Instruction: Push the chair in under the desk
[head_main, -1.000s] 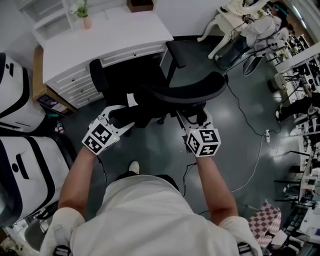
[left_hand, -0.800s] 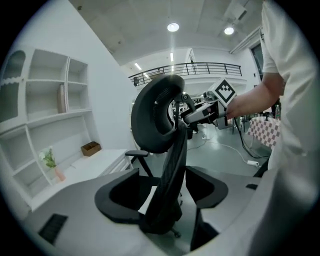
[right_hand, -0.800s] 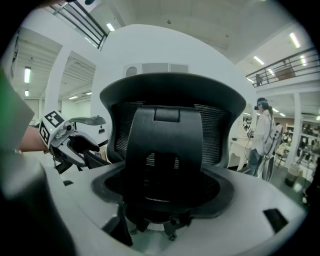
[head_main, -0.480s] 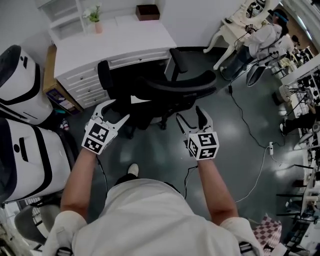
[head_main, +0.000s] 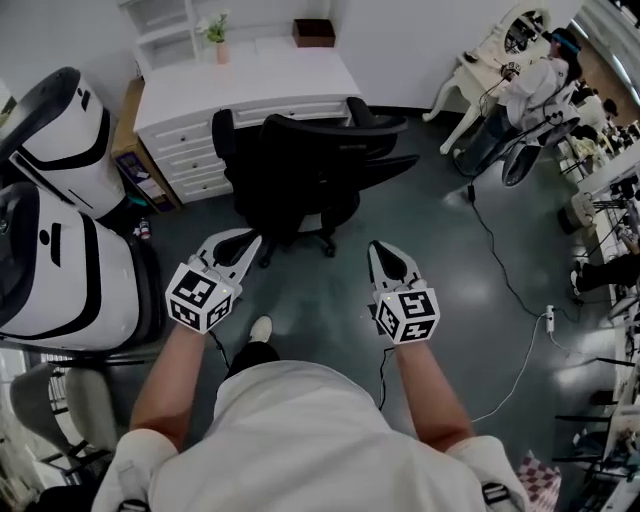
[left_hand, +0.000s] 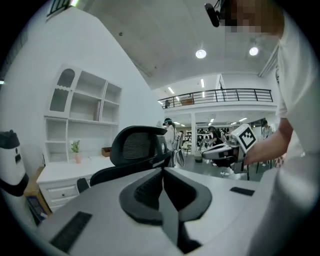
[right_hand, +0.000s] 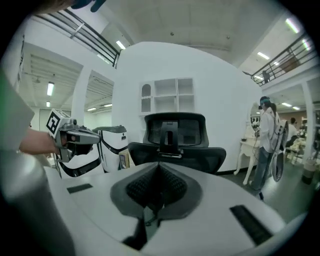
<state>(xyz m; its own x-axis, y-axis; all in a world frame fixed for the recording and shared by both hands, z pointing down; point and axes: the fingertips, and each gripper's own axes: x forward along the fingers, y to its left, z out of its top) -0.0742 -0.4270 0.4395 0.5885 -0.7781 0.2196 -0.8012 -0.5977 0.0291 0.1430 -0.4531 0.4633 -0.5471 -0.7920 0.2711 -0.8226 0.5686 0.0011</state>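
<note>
The black office chair (head_main: 300, 160) stands at the white desk (head_main: 250, 75), its seat toward the desk and its backrest toward me. Both grippers hang over the grey floor, well short of the chair and touching nothing. My left gripper (head_main: 243, 240) has just been closing and its jaws now meet with nothing between them. My right gripper (head_main: 383, 250) has likewise just closed, empty. In the left gripper view the closed tips (left_hand: 162, 172) point at the chair (left_hand: 137, 145) and desk (left_hand: 55, 172). The right gripper view shows shut tips (right_hand: 159, 167) aimed at the chair's back (right_hand: 175, 155).
Two large white-and-black machines (head_main: 60, 250) stand at the left. A cable (head_main: 500, 270) runs across the floor at the right. A person (head_main: 530, 80) stands by a white table at the far right. A small plant (head_main: 215, 30) and a brown box (head_main: 313, 30) sit on the desk.
Both grippers have drawn back from the chair, which they flanked with open jaws a second ago, and their jaws have closed. The chair now stands farther from me, against the desk.
</note>
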